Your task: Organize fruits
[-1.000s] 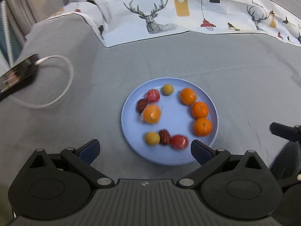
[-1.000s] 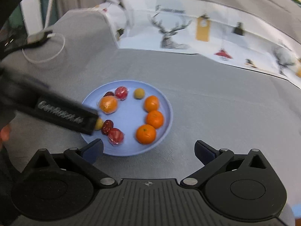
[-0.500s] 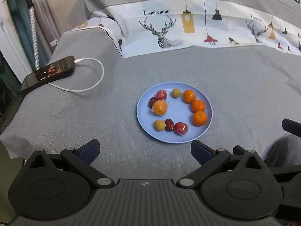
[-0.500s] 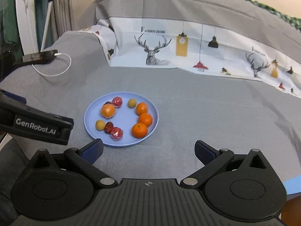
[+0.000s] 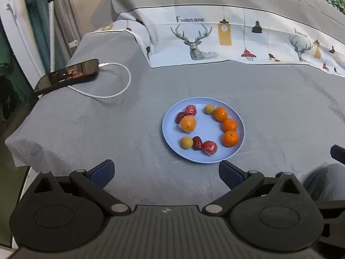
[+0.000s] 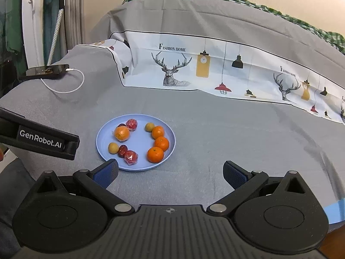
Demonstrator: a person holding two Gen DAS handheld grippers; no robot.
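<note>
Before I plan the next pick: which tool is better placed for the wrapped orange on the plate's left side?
Left, probably. The left tool is open and nearer the wrapped orange; the right tool, also open, points right of the plate.

A phone (image 5: 66, 75) with white cable (image 5: 112, 86) lies on grey cloth (image 5: 86, 129).

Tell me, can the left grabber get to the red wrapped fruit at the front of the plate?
Probably yes. The left gripper is open and empty, and the red wrapped fruit sits near the blue plate's front rim with only bare grey cloth between them.
</note>
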